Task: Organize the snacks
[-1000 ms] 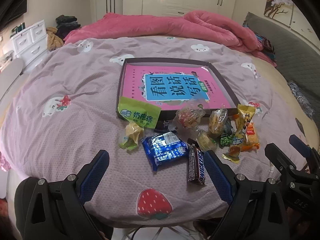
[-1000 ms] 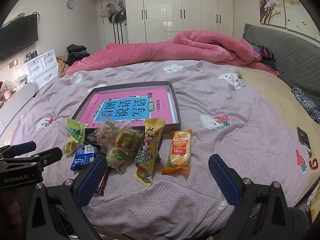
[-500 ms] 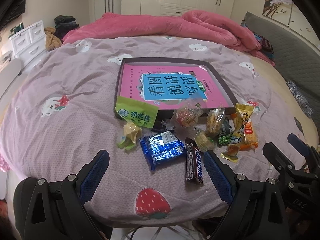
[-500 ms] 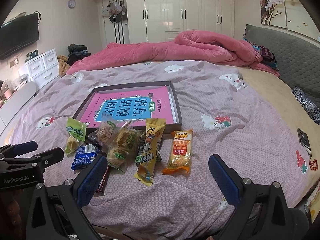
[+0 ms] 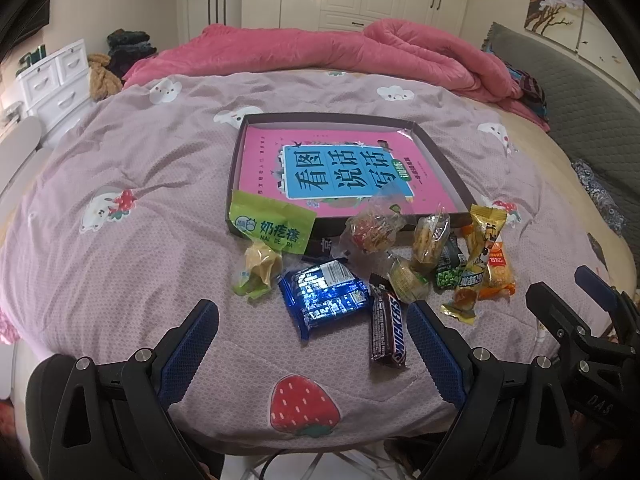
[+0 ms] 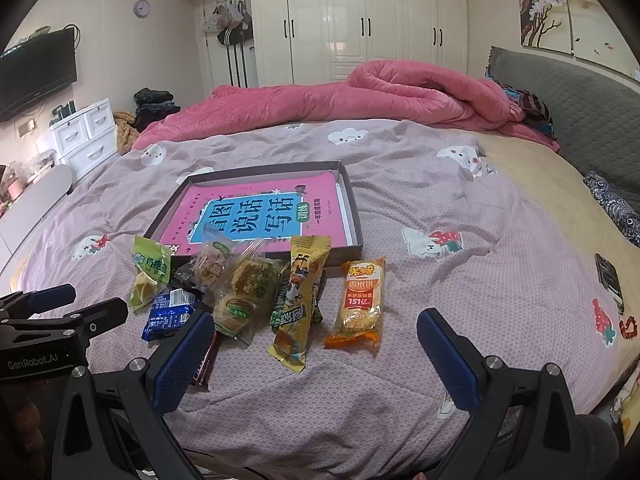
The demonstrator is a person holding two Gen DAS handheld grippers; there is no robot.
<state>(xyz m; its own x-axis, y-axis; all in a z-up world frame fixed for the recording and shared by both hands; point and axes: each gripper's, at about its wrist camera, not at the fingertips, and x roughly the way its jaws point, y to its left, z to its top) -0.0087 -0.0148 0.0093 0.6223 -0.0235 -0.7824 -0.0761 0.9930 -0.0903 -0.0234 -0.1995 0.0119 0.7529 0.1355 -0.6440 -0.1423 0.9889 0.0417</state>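
Nothing is sorted yet, by my reading: the snacks are all lying in a loose heap on the bed [image 5: 120, 264], just near of the shallow box [image 5: 444, 160], which is holding only a pink book [image 5: 344, 172]. The green milk-curd packet [image 5: 272, 228] is leaning on the box's near-left corner; the blue wafer pack [image 5: 326, 296] and Snickers bar [image 5: 386, 330] are lying nearest, with the orange rice-cake pack [image 6: 360, 300] at the right end. The left gripper [image 5: 312, 354] and right gripper [image 6: 316, 354] are both hovering with fingers spread wide, holding nothing. Compared with a second ago, the left gripper is sitting slightly closer to the heap; no snack has moved.
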